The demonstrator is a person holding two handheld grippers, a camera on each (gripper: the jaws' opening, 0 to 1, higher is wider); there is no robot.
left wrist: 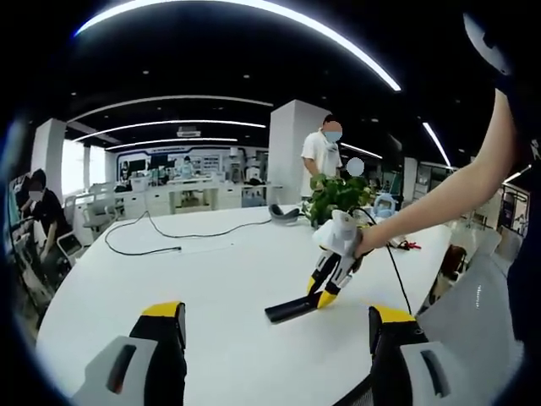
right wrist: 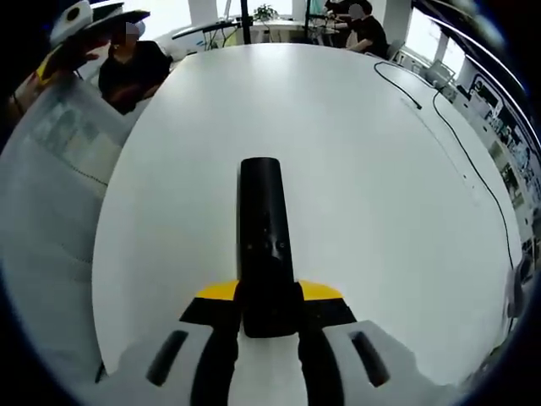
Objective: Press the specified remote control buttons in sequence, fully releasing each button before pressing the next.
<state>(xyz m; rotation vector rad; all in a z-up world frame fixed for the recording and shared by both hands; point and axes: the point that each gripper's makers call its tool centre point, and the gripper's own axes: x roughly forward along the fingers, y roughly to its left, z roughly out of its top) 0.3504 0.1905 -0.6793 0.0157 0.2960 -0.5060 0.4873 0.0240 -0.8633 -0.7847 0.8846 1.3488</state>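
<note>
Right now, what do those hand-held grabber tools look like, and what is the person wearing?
Each gripper has two pale grey jaws with slotted sides and black tips banded in yellow: see the left gripper and the right gripper. A black cable trails from the right one. The person wears a dark short sleeve.

Remote (right wrist: 265, 245) buttons too small to tell

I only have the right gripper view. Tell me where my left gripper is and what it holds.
Observer: The left gripper hovers above the white table, jaws apart, holding nothing.
Operator: Report how the remote looks from there.
Observer: The black remote lies on the table, its near end between the jaws of the right gripper.
Operator: Name anything behind it.
Observer: A potted plant stands on the table behind it, and a black cable runs across the far side.
</note>
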